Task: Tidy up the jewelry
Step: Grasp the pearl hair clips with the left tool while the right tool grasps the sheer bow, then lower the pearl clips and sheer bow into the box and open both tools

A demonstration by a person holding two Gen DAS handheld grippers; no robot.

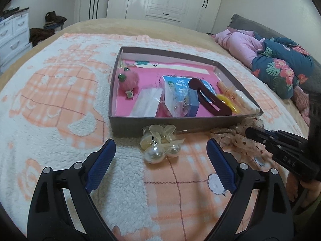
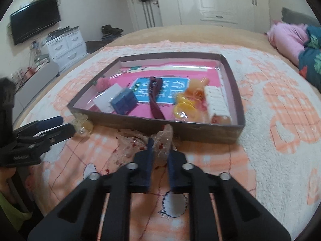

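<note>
**Two claws at the near wall of the jewelry box**

While the left claw (image 1: 161,151) stood released in the left wrist view, its pads flanked the pearl hair clip (image 1: 160,145) on the blanket (image 1: 60,92), just before the box (image 1: 200,123); no contact showed. Right wrist view: the right claw (image 2: 159,146) was clenched on the spotted sheer scrunchie (image 2: 163,138), beside the same wall. Judged step: picking up loose pieces. Next, presumably, the scrunchie needed lifting over the wall, and the left claw needed closing on the clip.

I see a cream claw clip (image 1: 160,142) with pearl balls lying on the blanket just before the shallow box (image 1: 180,123); beside it, a wrapped floral scrunchie (image 2: 160,140).
</note>
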